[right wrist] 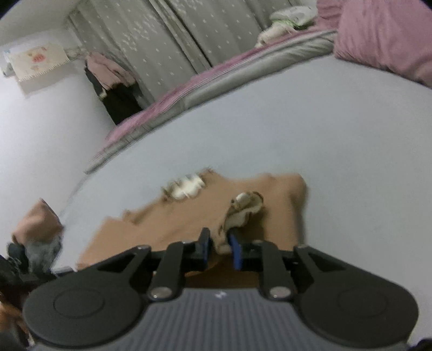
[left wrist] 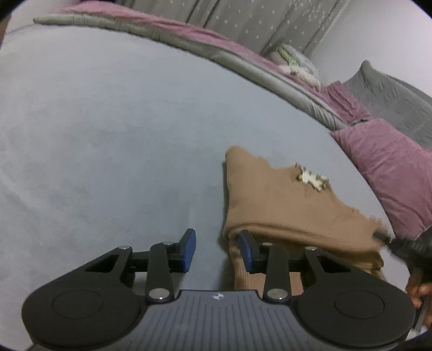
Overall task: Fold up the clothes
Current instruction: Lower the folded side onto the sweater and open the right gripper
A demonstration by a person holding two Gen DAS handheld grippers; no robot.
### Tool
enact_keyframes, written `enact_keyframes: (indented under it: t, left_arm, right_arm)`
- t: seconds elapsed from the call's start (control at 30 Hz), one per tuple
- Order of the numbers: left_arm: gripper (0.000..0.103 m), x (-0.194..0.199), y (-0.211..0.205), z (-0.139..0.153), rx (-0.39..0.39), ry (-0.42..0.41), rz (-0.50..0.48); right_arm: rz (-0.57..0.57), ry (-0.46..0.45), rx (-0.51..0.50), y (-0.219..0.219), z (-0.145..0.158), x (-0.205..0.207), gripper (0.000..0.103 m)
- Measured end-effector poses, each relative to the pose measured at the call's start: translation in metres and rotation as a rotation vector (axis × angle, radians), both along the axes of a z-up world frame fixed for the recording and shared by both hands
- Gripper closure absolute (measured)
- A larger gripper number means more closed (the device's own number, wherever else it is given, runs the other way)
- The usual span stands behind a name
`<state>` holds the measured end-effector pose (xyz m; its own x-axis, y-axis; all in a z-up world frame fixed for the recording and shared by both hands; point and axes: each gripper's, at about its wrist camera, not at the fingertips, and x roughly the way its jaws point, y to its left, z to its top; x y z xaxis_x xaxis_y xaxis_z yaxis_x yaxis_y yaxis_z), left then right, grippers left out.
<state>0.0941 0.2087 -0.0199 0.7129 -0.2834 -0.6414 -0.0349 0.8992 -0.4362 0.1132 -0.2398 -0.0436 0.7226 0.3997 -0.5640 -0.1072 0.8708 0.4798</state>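
A brown knit garment point(left wrist: 283, 205) with a cream patch lies partly folded on the pale blue bed sheet point(left wrist: 113, 140). My left gripper point(left wrist: 218, 249) is open at the garment's left edge; its right pad touches the fold, and nothing is between the pads. In the right wrist view the same brown garment point(right wrist: 167, 226) spreads ahead, blurred. My right gripper point(right wrist: 219, 249) is shut on a bunched brown and cream edge of it, held a little above the rest. The other gripper point(left wrist: 399, 243) shows dark at the left wrist view's right edge.
Mauve pillows point(left wrist: 388, 167) sit at the right end of the bed. A grey and mauve quilt point(left wrist: 216, 51) runs along the far side below grey curtains point(right wrist: 167, 40). A small pile of pale cloth point(right wrist: 289, 16) rests on the quilt. Clothes point(right wrist: 110, 78) hang by the wall.
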Motion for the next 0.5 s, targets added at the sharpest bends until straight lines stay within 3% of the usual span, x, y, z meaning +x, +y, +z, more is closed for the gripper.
enact_keyframes:
  t: [0.13,0.27,0.37,0.43,0.5]
  left_arm:
    - [0.078,-0.004,-0.006,0.007,-0.017,-0.070,0.011]
    - [0.082,-0.004,-0.019,0.003,-0.035,-0.140,0.005]
    - [0.088,-0.006,-0.023,-0.004,-0.066,-0.173,-0.007]
    - [0.090,-0.003,-0.028,-0.010,-0.073,-0.183,-0.017]
    - [0.092,0.000,-0.033,-0.017,-0.071,-0.183,-0.024]
  right_arm:
    - [-0.003,0.023,-0.006,-0.006,-0.018,-0.015,0.079]
    - [-0.001,0.009,0.045,-0.010,-0.011,-0.014,0.056]
    - [-0.027,0.010,0.041,-0.008,-0.007,-0.003,0.054]
    - [-0.049,0.021,0.045,-0.007,-0.008,0.006,0.060]
    - [-0.061,0.030,0.011,0.000,-0.009,0.012,0.083]
